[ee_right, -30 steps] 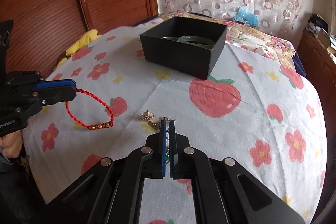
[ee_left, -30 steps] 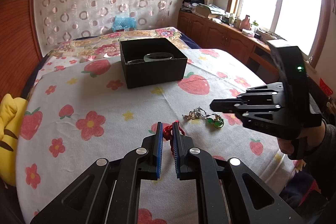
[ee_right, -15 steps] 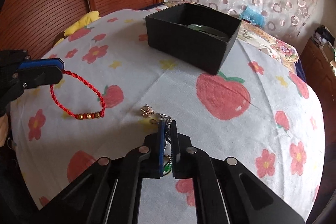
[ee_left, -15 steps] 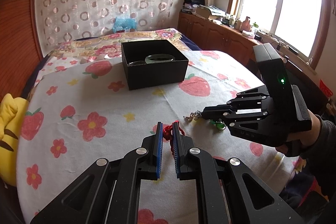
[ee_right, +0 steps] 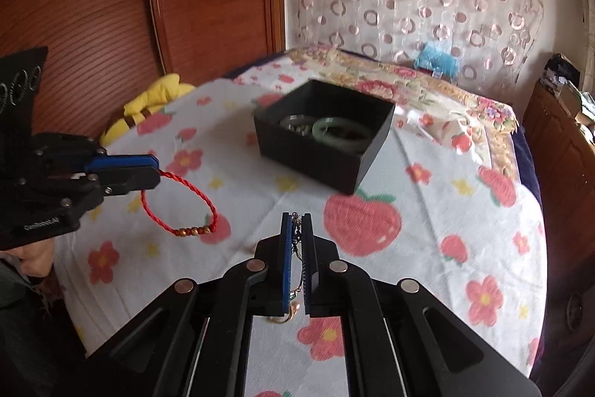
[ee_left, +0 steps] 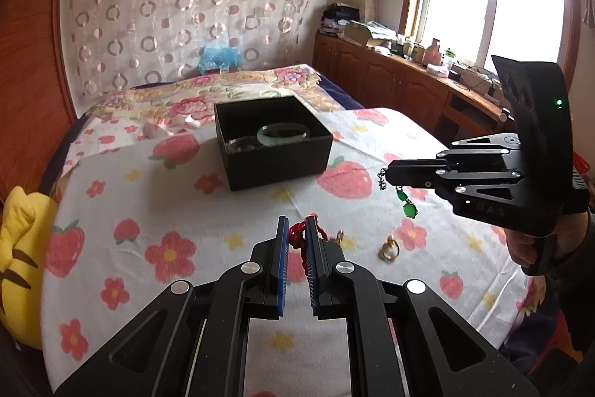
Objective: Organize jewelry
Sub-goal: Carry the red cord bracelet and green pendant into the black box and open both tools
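Observation:
My left gripper [ee_left: 297, 224] is shut on a red cord bracelet [ee_right: 178, 207] with gold beads; the loop hangs from its tips [ee_right: 154, 170] above the flowered cloth. My right gripper [ee_right: 296, 218] is shut on a silver chain with green stones [ee_left: 405, 203], which dangles below its tips [ee_left: 388, 172] clear of the cloth. A black open box [ee_left: 273, 140] sits further back on the cloth and holds a pale green bangle [ee_left: 282, 133] and a darker ring-shaped piece [ee_right: 295, 123]. Two gold rings [ee_left: 388, 250] lie on the cloth in front of my left gripper.
A yellow plush toy [ee_left: 18, 248] lies at the left edge of the cloth-covered surface [ee_left: 156, 196]. A bed with a floral cover [ee_left: 223, 92] stands behind the box. A wooden cabinet [ee_left: 409, 80] with clutter runs under the window at the right.
My right gripper dipped to the cloth, shut on the green-stone chain and lifted it clear. The gold rings stayed on the cloth. My left gripper held still with the red bracelet.

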